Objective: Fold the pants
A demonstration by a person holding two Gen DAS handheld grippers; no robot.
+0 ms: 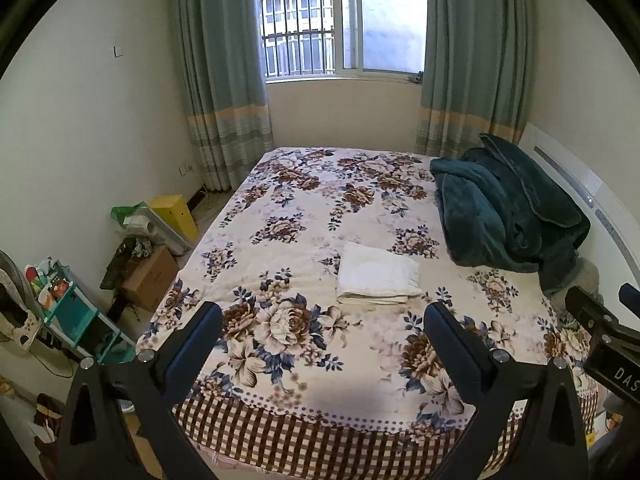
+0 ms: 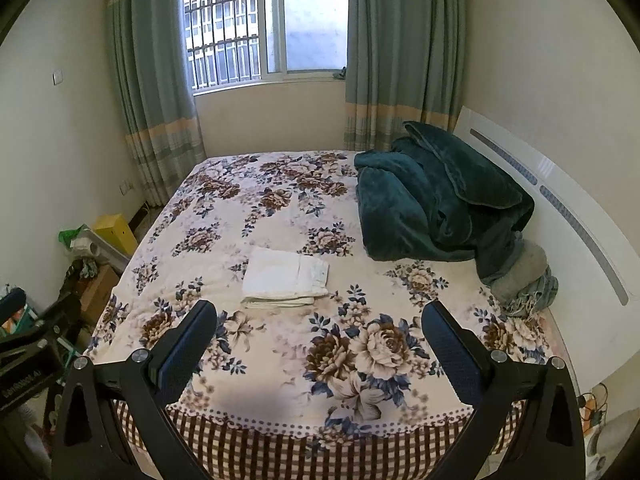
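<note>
White pants (image 1: 376, 274) lie folded in a neat flat rectangle on the flowered bed cover (image 1: 280, 208), near the middle of the bed. They also show in the right wrist view (image 2: 285, 277). My left gripper (image 1: 322, 314) is open and empty, held above the near edge of the bed, short of the pants. My right gripper (image 2: 319, 314) is open and empty too, at the near edge, with the pants ahead and to its left. The right gripper's body shows at the right edge of the left wrist view (image 1: 604, 328).
A dark green blanket (image 1: 508, 212) is heaped at the far right of the bed against the white headboard (image 2: 560, 192), with a grey cloth (image 2: 524, 276) below it. Boxes, a yellow bin (image 1: 176, 212) and a teal shelf (image 1: 76, 312) crowd the floor on the left.
</note>
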